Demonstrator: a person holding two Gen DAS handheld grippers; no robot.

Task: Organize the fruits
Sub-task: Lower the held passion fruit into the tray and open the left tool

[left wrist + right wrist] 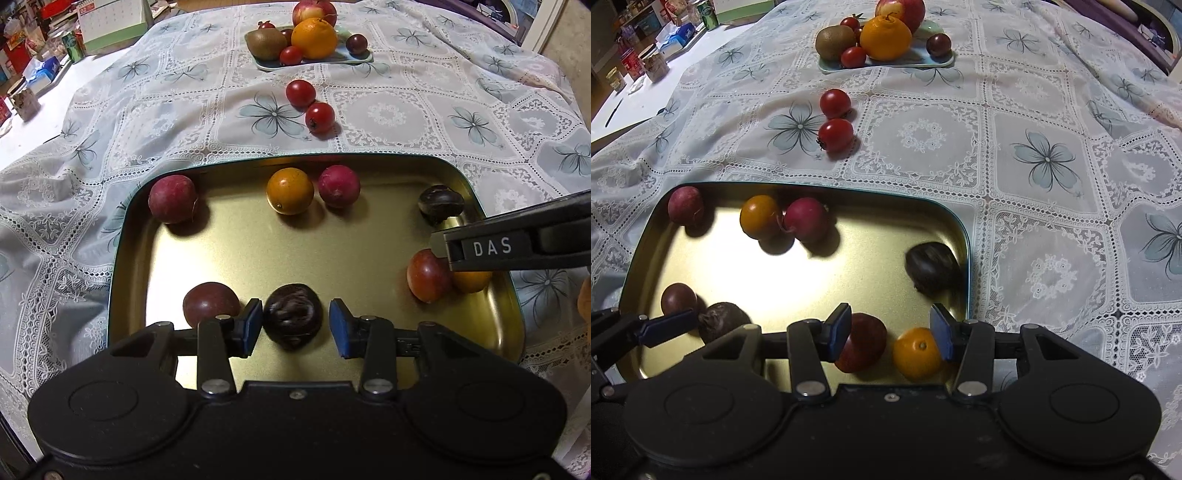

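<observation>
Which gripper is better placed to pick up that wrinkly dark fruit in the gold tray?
Left. The left gripper already straddles the wrinkly dark fruit; the right gripper hangs over other fruit.

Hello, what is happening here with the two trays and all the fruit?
A person is sorting fruit with a hand-held gripper in each hand, both over the gold tray. The left hand-held gripper has its pads on either side of a dark wrinkled fruit, with a gap on one side. The right hand-held gripper hangs open above a red fruit and a small orange. Two tomatoes lie on the tablecloth.
</observation>
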